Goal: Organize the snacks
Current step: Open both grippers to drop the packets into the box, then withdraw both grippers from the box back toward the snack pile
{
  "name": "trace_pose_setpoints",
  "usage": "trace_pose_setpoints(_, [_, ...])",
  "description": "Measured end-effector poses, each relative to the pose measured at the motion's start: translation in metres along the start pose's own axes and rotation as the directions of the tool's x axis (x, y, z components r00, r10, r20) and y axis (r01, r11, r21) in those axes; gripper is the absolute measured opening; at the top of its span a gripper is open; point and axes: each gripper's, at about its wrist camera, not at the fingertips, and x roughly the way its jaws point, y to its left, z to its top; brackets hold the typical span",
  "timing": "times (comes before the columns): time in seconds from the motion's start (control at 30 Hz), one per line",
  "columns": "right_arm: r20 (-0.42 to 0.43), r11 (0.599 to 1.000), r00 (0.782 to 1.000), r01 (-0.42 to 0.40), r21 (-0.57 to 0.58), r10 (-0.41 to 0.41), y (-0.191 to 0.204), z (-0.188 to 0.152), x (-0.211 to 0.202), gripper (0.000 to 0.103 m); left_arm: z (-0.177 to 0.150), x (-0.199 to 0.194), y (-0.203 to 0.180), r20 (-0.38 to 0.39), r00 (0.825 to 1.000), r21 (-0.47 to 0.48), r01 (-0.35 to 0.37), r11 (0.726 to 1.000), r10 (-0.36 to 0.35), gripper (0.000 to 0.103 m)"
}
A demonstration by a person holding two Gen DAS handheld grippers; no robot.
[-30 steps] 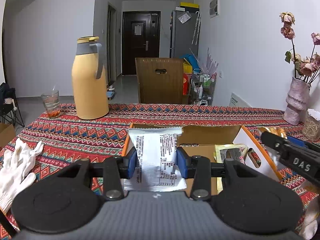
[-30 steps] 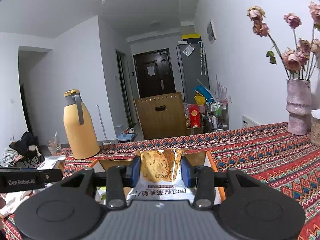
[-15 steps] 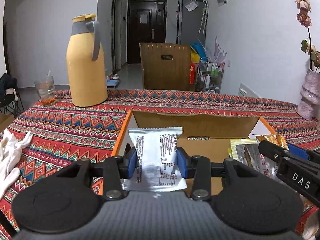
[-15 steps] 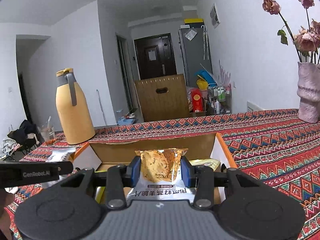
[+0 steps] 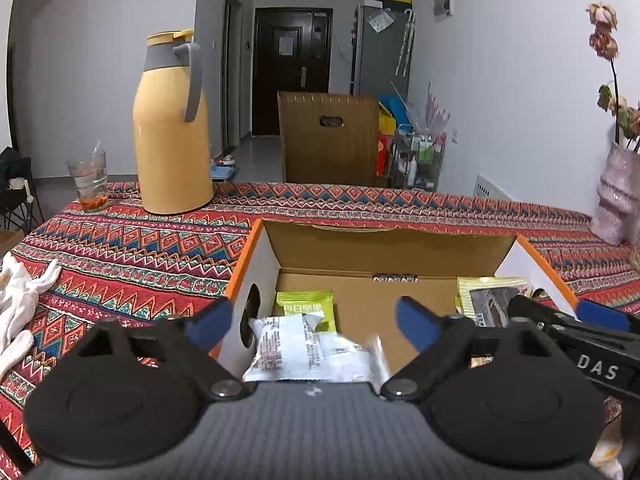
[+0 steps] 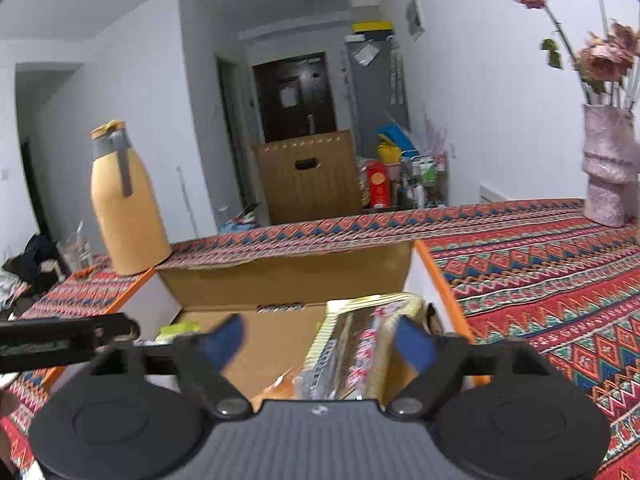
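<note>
An open cardboard box [image 5: 384, 248] with orange edges sits on the patterned tablecloth. My left gripper [image 5: 312, 320] is open above the box's left side. A white snack packet [image 5: 304, 354] lies loose between its fingers, over a green packet [image 5: 306, 306]. My right gripper [image 6: 318, 340] is open above the box [image 6: 288, 276] at its right side. A cookie packet [image 6: 288, 384] lies just below it beside a tall yellow-edged packet [image 6: 360, 344], which also shows in the left wrist view [image 5: 488, 300]. The right gripper's side shows at the left wrist view's right edge.
A yellow thermos [image 5: 170, 128] and a glass [image 5: 90, 180] stand at the table's far left. White gloves [image 5: 16, 312] lie at the left edge. A pink vase with dried flowers [image 6: 606, 176] stands far right. A brown box [image 5: 330, 144] stands beyond the table.
Both grippers moved forward over the box and opened. The white packet and the cookie packet have left the fingers and dropped into the box.
</note>
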Motion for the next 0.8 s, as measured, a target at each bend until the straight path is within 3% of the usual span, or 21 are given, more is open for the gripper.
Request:
trace_pose_setpoints(0.03, [0.003,1.000,1.000,0.002,0.015,-0.002,-0.003,0.000,0.000,0.103,0.000,-0.001,0.000,0.006,1.000,-0.005,-0.001,1.000,0.001,0.102])
trace_pose_setpoints(0.4, [0.004,0.999,1.000,0.022,0.034,-0.022,-0.007,-0.001,-0.001,0.103,0.003,-0.006,0.005,0.004,1.000,-0.033,0.000,0.999,0.000,0.103])
trace_pose_setpoints(0.8, [0.077,1.000,0.997,0.017,0.003,-0.017,0.004,0.013,-0.034,0.103,0.016,-0.045,0.005,0.051,0.999,-0.040,-0.012,0.999,0.014,0.103])
